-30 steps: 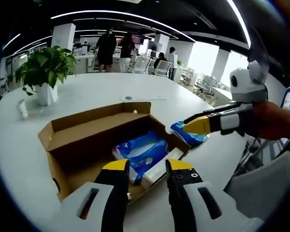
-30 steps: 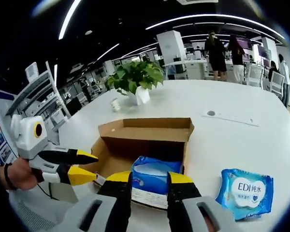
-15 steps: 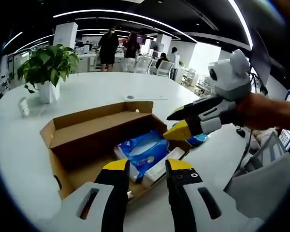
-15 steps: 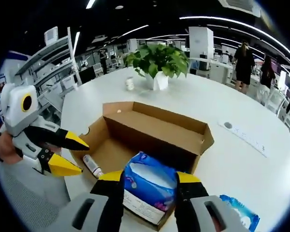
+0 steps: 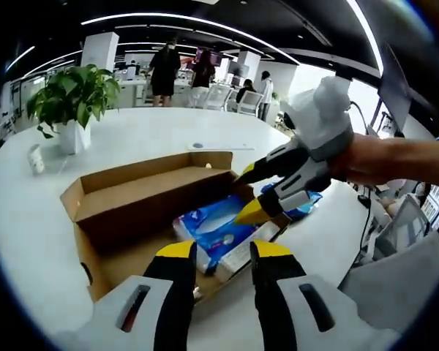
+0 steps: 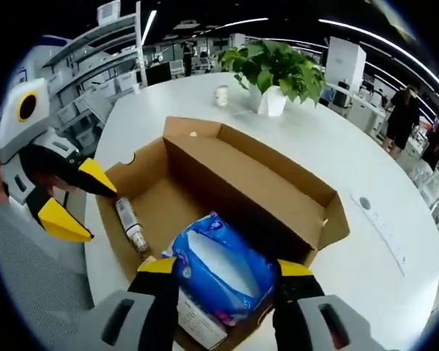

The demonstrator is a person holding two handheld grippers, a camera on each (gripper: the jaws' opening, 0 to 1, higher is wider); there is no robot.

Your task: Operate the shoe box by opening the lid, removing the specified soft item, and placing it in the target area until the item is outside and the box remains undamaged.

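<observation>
The open cardboard shoe box (image 5: pixel 132 201) lies on the white table. Inside it a blue soft tissue pack (image 5: pixel 214 228) rests on a white carton (image 5: pixel 243 252), beside a small bottle (image 6: pixel 130 224). My right gripper (image 5: pixel 249 191) reaches in from the right, open, one yellow tip at the pack and the other above the box's end wall. In the right gripper view its jaws (image 6: pixel 225 267) straddle the pack (image 6: pixel 221 265) without closing. My left gripper (image 5: pixel 224 252) hangs open at the box's near side, and appears open outside the box wall (image 6: pixel 79 199).
A blue wet-wipe pack (image 5: pixel 307 203) lies on the table past the box's right end. A potted plant (image 5: pixel 69 95) and a small white cup (image 5: pixel 34 162) stand at the far left. A flat white strip (image 5: pixel 216 148) lies behind the box. People stand far back.
My right gripper has come from over the wet-wipe pack leftward and down into the box, over the blue tissue pack. The left gripper has barely moved.
</observation>
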